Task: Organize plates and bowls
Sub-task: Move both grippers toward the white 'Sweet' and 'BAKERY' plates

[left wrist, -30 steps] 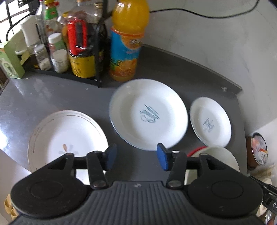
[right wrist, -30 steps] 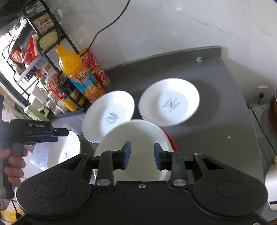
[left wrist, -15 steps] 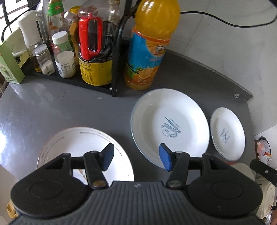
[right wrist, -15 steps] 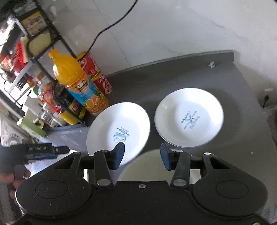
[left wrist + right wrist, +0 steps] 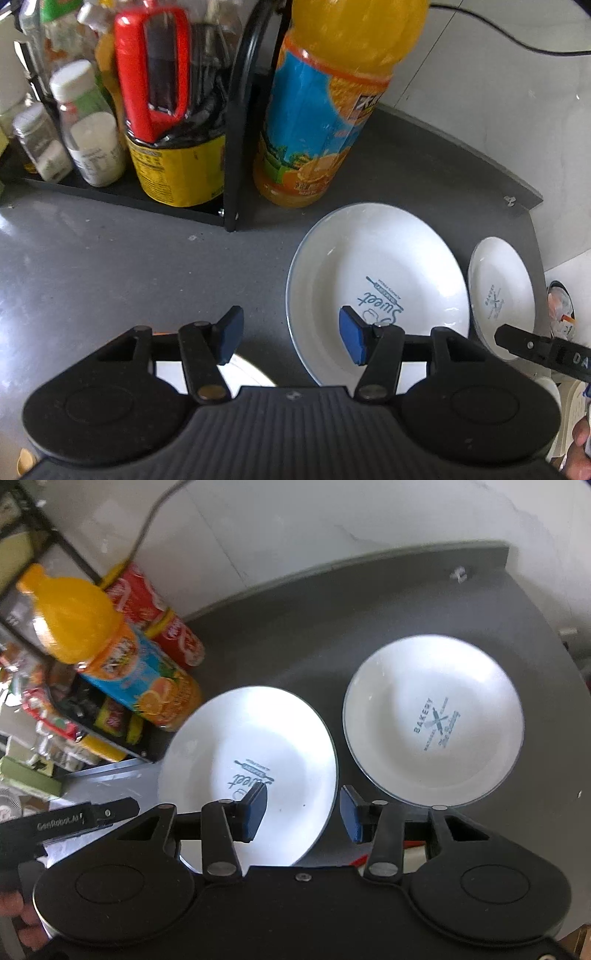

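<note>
hovering over the grey counter [image 5: 110, 266], your left gripper [image 5: 291, 338] has its blue pads [image 5: 231, 334] spread wide with nothing between them; its right pad sits in front of the near rim of the sweet plate [image 5: 376, 280], its left pad over bare counter. your right gripper [image 5: 303, 814] is also parted, a little less wide, and holds nothing; its left pad [image 5: 255, 812] overlaps the sweet plate [image 5: 251, 760] in view, and its right pad sits over the dark gap between that plate and the bakery plate [image 5: 432, 720]. you cannot tell from either view whether any pad touches a plate. the two white plates lie flat side by side on the counter, rims close but apart, the sweet plate on the left and the bakery plate [image 5: 502, 295] on the right, nearer the counter's end. a third white plate [image 5: 243, 371] shows just under your left gripper, mostly hidden by it. a sliver of red and white [image 5: 410, 853] peeks out beneath your right gripper; what it is cannot be made out. behind the sweet plate stands an orange juice bottle [image 5: 325, 103], just beside a black rack [image 5: 229, 147] full of jars and bottles. two red cans [image 5: 155, 613] stand behind the juice bottle [image 5: 110, 653] against the white wall [image 5: 332, 524]. in the right wrist view, your left gripper's black body [image 5: 70, 821] shows at the left edge with your fingers [image 5: 18, 915] below it. in the left wrist view, the tip of your right gripper [image 5: 543, 350] pokes in from the right, in front of the bakery plate's near edge.
</note>
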### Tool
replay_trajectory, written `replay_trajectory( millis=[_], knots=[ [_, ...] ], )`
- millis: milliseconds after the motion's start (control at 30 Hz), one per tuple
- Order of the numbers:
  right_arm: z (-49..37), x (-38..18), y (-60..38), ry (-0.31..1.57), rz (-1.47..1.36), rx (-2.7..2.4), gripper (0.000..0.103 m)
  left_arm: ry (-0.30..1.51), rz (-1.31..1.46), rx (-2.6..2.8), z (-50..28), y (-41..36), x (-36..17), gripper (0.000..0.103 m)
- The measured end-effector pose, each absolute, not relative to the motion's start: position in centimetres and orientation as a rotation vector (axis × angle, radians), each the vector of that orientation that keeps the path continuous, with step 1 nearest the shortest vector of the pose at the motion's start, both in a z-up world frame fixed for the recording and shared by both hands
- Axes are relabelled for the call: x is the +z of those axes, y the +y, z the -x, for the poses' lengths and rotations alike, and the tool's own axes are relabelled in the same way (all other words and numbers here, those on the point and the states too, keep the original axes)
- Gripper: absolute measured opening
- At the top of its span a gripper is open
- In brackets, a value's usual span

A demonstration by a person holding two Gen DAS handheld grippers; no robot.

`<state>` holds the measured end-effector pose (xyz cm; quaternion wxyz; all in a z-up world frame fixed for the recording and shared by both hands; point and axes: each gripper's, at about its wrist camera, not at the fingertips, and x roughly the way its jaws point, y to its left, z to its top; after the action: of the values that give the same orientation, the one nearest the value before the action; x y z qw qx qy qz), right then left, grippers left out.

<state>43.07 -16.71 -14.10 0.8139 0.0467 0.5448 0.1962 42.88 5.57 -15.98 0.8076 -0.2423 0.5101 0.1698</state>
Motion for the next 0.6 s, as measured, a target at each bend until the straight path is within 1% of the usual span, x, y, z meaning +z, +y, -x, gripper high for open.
replay_trajectory(
  millis=[200, 433, 467, 533, 600],
  knots=[
    [-44.6, -16.4, -15.4, 1.230, -0.072, 0.337, 0.040, 1.112, 0.553, 0.341, -44.3, 6.7, -18.3, 0.051],
    [-45.8, -18.3, -14.8, 1.301, -0.059, 0.276, 0.039, 1.141, 0.564, 0.339, -45.6, 7.4, -20.4, 0.039],
    [-46.0, -18.5, -14.7, 1.311, -0.063, 0.269, 0.039, 1.143, 0.567, 0.341, -45.7, 7.6, -20.6, 0.038],
    [-46.3, -19.0, -14.6, 1.321, -0.060, 0.246, 0.036, 1.150, 0.579, 0.346, -46.0, 7.8, -21.1, 0.033],
    [-46.7, -19.3, -14.6, 1.335, -0.068, 0.239, 0.034, 1.154, 0.599, 0.342, -46.2, 8.1, -21.6, 0.030]
  ],
)
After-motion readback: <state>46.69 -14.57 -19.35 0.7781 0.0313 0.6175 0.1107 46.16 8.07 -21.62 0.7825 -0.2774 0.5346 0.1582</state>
